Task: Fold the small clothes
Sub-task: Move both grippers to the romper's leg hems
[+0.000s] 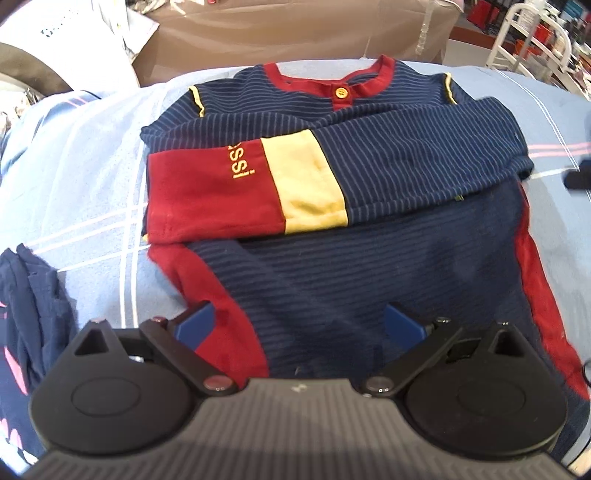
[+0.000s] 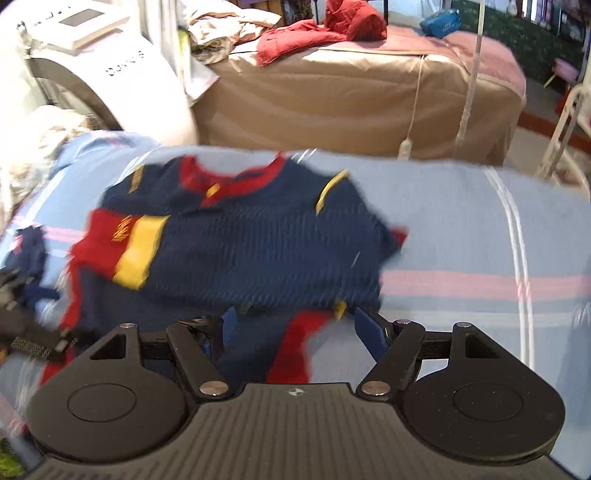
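Note:
A navy striped child's top (image 1: pixel 369 266) with a red collar, red side panels and a yellow button lies flat on the light blue blanket (image 1: pixel 92 177). Its right sleeve (image 1: pixel 288 181), with a red cuff and a yellow band, is folded across the chest. My left gripper (image 1: pixel 299 325) is open, just above the top's lower hem. My right gripper (image 2: pixel 295 328) is open over the top's (image 2: pixel 258 251) lower right corner, nothing between its blue pads (image 2: pixel 369 332). The right wrist view is blurred. The left gripper (image 2: pixel 26 332) shows at that view's left edge.
A crumpled navy garment (image 1: pixel 29 306) lies on the blanket at the left. Behind the blanket stand a brown covered bed (image 2: pixel 351 92) with a red jacket (image 2: pixel 321 29), a white appliance (image 2: pixel 110 66) and a white rack (image 1: pixel 532 40) at the right.

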Available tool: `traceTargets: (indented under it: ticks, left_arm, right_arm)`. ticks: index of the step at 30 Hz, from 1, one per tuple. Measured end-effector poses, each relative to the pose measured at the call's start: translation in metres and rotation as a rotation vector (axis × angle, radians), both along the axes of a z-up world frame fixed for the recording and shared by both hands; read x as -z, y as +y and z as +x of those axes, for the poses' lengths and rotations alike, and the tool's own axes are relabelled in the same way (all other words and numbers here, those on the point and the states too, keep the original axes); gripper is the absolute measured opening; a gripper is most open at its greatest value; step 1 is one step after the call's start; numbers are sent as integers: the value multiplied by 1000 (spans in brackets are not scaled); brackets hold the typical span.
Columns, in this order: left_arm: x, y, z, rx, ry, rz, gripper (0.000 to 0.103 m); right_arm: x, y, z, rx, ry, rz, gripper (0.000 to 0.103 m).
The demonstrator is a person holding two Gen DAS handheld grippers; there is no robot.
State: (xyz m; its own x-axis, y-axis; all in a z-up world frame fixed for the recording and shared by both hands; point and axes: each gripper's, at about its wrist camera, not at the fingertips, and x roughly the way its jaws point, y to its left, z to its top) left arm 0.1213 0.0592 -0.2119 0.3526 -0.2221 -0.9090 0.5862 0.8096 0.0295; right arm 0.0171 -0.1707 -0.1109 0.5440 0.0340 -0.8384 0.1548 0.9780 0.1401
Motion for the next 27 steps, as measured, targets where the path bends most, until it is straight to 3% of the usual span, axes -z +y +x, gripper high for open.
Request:
traceTargets:
  ticks: [5, 9, 14, 16, 18, 21, 23, 27]
  left_arm:
    - [-5, 50, -27, -38, 20, -37, 103]
    - [0, 99, -46, -134, 66, -44, 102]
    - [-2, 154, -77, -220, 52, -78, 102]
    - [-4, 169, -89, -211, 44, -101, 95]
    - [-2, 177, -98, -205, 40, -108, 72]
    - [10, 185, -96, -222, 140, -144, 55]
    - [15, 184, -96, -236, 178, -179, 54]
    - [27, 174, -106, -180, 182, -141, 55]
  right_arm:
    - [-13, 14, -51, -52, 22, 9, 103]
    - [-21, 6, -86, -24, 59, 90, 103]
    - [-25, -13, -128, -69, 190, 182, 103]
    - [-27, -18, -144, -89, 232, 134, 103]
    - [-27, -20, -152, -83, 251, 96, 103]
    - [-14, -19, -152, -48, 256, 128, 103]
    - [-2, -10, -149, -37, 256, 183, 103]
    - [22, 16, -149, -82, 278, 194, 103]
